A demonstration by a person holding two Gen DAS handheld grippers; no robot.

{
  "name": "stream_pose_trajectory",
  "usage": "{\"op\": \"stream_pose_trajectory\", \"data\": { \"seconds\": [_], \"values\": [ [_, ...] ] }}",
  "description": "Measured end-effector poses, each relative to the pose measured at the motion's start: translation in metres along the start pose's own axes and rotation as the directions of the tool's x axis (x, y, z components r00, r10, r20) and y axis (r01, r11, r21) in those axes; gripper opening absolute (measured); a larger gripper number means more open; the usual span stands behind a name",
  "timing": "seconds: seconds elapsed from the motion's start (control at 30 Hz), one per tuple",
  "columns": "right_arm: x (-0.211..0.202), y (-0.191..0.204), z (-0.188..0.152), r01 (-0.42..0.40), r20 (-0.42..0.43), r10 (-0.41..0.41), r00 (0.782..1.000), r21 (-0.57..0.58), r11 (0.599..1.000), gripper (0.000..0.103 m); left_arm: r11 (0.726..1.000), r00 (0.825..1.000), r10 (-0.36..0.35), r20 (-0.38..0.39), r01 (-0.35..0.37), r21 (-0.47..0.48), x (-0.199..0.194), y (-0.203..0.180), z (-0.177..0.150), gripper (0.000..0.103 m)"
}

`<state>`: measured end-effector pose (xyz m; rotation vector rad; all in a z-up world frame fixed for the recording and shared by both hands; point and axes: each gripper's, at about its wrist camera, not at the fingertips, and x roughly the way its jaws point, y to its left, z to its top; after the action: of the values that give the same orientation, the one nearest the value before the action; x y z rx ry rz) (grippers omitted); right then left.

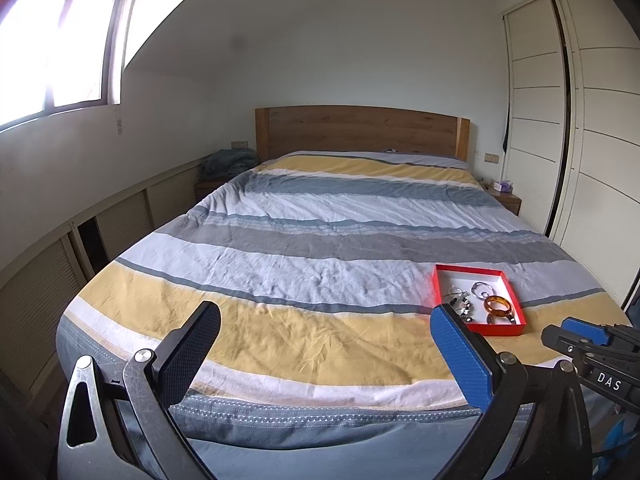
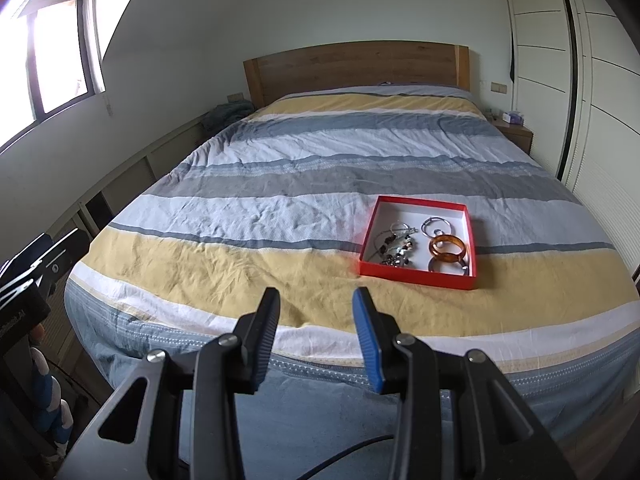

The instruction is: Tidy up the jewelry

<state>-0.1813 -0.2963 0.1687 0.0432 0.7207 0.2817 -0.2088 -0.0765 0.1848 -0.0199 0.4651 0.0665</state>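
Note:
A shallow red tray (image 2: 416,274) lies on the striped bed cover, ahead and a little right of my right gripper (image 2: 316,300). Inside it are an amber bangle (image 2: 448,248), silver rings (image 2: 436,224) and a tangle of beaded pieces (image 2: 396,246). The right gripper's jaws stand partly apart over the bed's foot, with nothing between them. My left gripper (image 1: 324,316) is open wide and empty, hovering above the yellow stripe. In the left wrist view the tray (image 1: 500,329) with the bangle (image 1: 497,305) sits just behind the blue right finger (image 1: 460,352).
The bed (image 2: 280,184) fills the room up to a wooden headboard (image 2: 356,68). White wardrobe doors (image 1: 592,140) line the right side, with a nightstand (image 2: 516,132) beside them. A low cabinet (image 1: 60,264) runs under the window on the left.

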Motion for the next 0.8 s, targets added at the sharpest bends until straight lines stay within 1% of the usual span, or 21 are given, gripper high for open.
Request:
{"op": "stream_pose_trajectory", "data": {
  "seconds": [0.3, 0.4, 0.5, 0.7, 0.8],
  "values": [
    [0.004, 0.002, -0.004, 0.052, 0.002, -0.052, 0.999, -0.017, 0.999, 0.037, 1.000, 1.000, 0.014, -0.011, -0.014, -0.006, 0.006, 0.006, -0.003, 0.103],
    [0.006, 0.002, -0.004, 0.052, -0.003, -0.052, 0.999, -0.020, 0.998, 0.038, 1.000, 1.000, 0.016, -0.013, -0.016, -0.004, 0.007, 0.007, -0.005, 0.103],
    [0.007, 0.003, -0.004, 0.053, -0.005, -0.053, 0.999, -0.021, 0.998, 0.045, 1.000, 1.000, 0.013, -0.021, -0.013, -0.002, 0.010, 0.007, -0.007, 0.103],
    [0.009, 0.002, -0.005, 0.045, -0.011, -0.045, 0.999, -0.021, 0.999, 0.046, 1.000, 1.000, 0.002, -0.028, -0.001, 0.007, 0.011, 0.005, -0.009, 0.103],
    [0.011, 0.002, -0.006, 0.039, -0.016, -0.039, 0.999, -0.025, 0.999, 0.046, 1.000, 0.999, -0.027, -0.025, 0.027, 0.007, 0.009, 0.005, -0.011, 0.103]
  ]
}}
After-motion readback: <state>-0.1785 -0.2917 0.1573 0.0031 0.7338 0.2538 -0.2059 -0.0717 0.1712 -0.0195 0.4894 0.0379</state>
